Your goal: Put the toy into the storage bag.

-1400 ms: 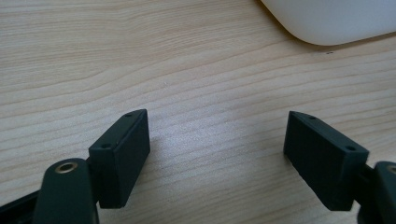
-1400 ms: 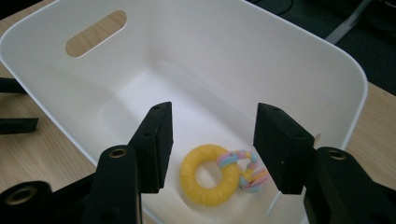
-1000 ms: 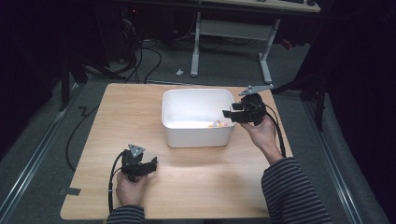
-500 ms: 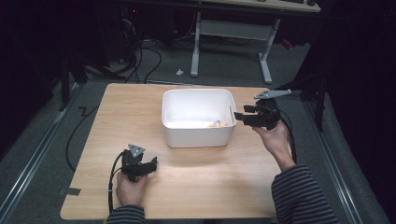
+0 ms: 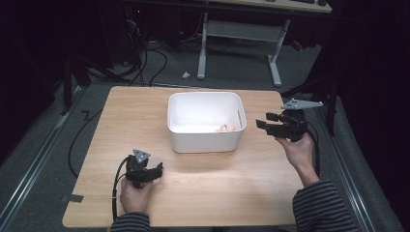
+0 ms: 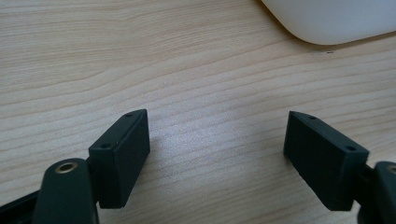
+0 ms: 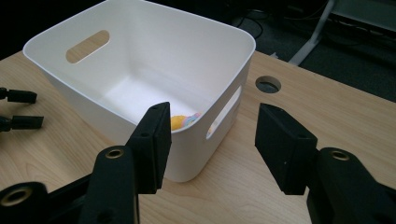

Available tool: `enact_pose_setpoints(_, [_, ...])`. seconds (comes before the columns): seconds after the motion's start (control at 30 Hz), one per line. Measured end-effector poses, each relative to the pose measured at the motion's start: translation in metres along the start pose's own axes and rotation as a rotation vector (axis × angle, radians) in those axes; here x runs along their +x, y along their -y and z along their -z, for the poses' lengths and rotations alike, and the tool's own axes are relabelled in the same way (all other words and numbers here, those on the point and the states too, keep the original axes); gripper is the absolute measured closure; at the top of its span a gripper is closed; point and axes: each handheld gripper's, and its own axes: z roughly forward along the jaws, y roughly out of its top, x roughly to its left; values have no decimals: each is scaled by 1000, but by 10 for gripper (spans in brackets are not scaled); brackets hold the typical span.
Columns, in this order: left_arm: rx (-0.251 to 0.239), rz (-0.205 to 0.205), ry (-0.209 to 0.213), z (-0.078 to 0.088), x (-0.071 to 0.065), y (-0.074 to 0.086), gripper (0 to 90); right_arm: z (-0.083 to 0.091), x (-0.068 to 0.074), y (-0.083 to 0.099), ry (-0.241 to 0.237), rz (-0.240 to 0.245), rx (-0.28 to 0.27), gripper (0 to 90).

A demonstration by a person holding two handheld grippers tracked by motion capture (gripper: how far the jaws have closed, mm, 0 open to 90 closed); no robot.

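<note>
Right tool [image 5: 261, 120] withdrawn from white bin [image 5: 205, 142], jaws empty, left tool [image 5: 159, 169] unmoved

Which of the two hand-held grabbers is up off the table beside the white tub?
The right gripper: it is held in the air by the white tub's right end. The left gripper sits low on the wooden table, nearer the person.

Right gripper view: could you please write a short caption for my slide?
Open right claw facing a white bin on the wooden table, small colourful item inside.

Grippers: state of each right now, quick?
Left gripper: open, nothing between the jaws, over bare table.
Right gripper: open, holding nothing, beside the white bin.
</note>
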Motion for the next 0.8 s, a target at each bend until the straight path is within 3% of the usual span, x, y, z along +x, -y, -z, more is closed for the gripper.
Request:
enact_pose_setpoints(0.5, [3, -4, 4, 0, 0, 0, 230, 31, 9, 10, 4, 33, -44, 461])
enact_pose_setpoints(0.8, [2, -4, 4, 0, 0, 0, 230, 44, 12, 23, -10, 30, -45, 461])
